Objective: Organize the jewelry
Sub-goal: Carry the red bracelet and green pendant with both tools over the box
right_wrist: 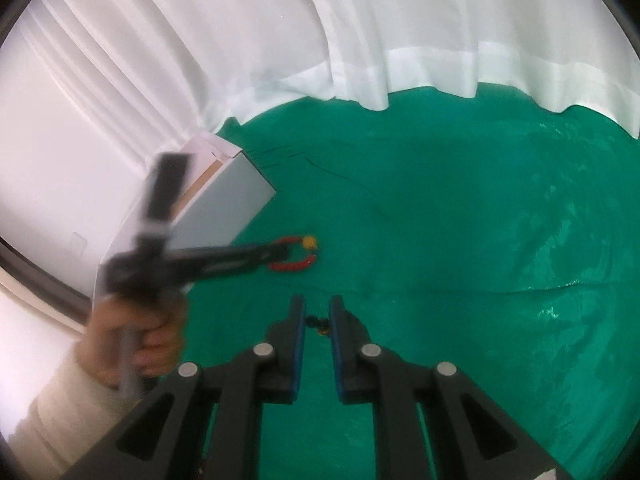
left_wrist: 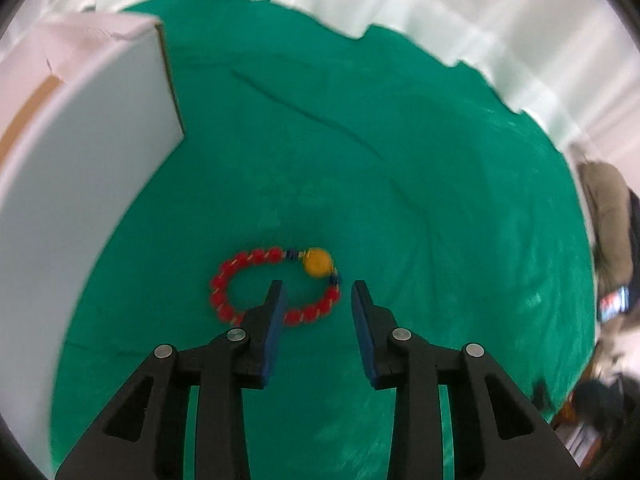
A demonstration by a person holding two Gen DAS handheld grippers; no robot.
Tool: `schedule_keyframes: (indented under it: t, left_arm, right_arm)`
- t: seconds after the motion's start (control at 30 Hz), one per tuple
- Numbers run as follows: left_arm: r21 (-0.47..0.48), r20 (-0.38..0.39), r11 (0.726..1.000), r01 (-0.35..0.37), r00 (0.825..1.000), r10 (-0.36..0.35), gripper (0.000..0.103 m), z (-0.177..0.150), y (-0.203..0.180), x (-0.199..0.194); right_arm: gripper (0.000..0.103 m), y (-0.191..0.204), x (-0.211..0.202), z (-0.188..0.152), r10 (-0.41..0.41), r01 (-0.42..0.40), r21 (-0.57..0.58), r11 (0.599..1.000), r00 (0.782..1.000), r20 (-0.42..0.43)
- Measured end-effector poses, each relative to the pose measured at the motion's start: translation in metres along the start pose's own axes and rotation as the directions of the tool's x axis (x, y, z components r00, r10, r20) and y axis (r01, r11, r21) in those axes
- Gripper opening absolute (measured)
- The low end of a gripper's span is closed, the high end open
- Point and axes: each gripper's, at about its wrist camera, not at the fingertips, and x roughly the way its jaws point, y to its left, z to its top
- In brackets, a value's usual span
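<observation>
Two jaws of your left gripper [left_wrist: 318, 292] stand released above the red bead bracelet with a yellow bead [left_wrist: 276, 286] on the green cloth bench [left_wrist: 440, 200]; straddle one strand, then clench. Your right gripper [right_wrist: 316, 312] is clenched on a small dark bead trinket [right_wrist: 318, 324].

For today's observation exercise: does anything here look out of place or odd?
A red beaded bracelet with a yellow bead lies loose on the green cloth beside the white box, not inside it. The cloth is creased. Nothing looks damaged.
</observation>
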Motion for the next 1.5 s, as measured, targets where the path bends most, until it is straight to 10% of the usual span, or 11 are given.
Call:
schedule_keyframes:
  t: [0.23,0.33,0.77,1.23,1.5]
  left_arm:
    - [-0.075,0.013,0.994,-0.08,0.997,0.081,0.033,0.013,-0.008,0.025]
    - [-0.045,0.039,0.995,-0.093,0.995,0.095,0.015,0.009,-0.013,0.025]
    - [-0.099,0.287,0.983,0.158,0.95,-0.124,0.015,-0.042,0.037,-0.123]
    - [-0.199,0.39,0.978,0.068,0.921,0.015,0.015,-0.09,0.152,-0.315]
    - [-0.336,0.408,0.94,-0.063,0.889,0.206,0.015,-0.08,0.238,-0.33]
  right_arm:
    - [0.012,-0.017,-0.002,-0.007,0.007,-0.007,0.01,1.0,1.0,0.008]
    - [0.012,-0.021,-0.005,-0.01,0.01,-0.01,0.018,1.0,1.0,0.011]
    - [0.012,0.008,-0.019,0.007,0.018,-0.017,-0.022,1.0,0.999,0.04]
    - [0.012,0.171,0.006,0.082,0.217,-0.204,-0.233,0.951,0.976,0.033]
    - [0.012,0.279,0.062,0.112,0.261,-0.25,-0.371,0.894,0.965,-0.021]
